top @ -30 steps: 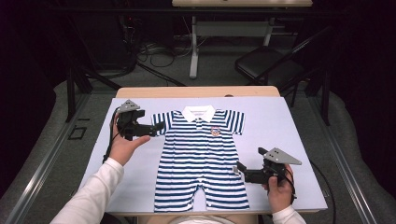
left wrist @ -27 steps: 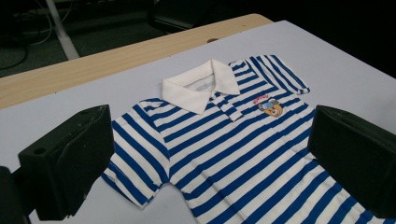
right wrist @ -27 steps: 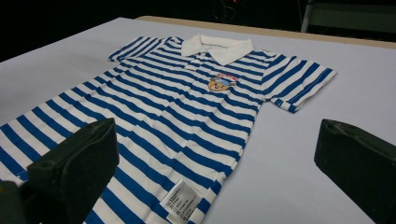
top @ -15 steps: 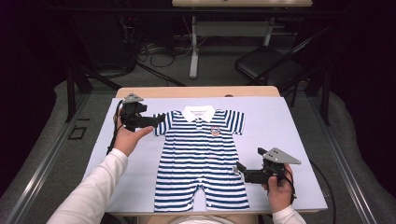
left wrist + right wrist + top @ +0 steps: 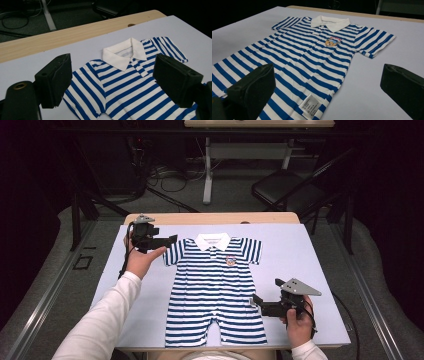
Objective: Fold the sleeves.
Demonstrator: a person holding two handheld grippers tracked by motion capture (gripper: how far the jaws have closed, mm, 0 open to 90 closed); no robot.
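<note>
A little blue and white striped suit (image 5: 216, 287) lies flat in the middle of the table (image 5: 310, 255). The left gripper (image 5: 170, 240) is wide open by its sleeve, holding nothing. The right gripper (image 5: 256, 301) is wide open by its side edge, holding nothing.

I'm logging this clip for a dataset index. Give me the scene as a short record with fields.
garment: striped romper, flat, collar toward the far edge
surface: pale sheet over wooden table
left gripper: open, at the sleeve by the collar
right gripper: open, at the side seam near the care label
</note>
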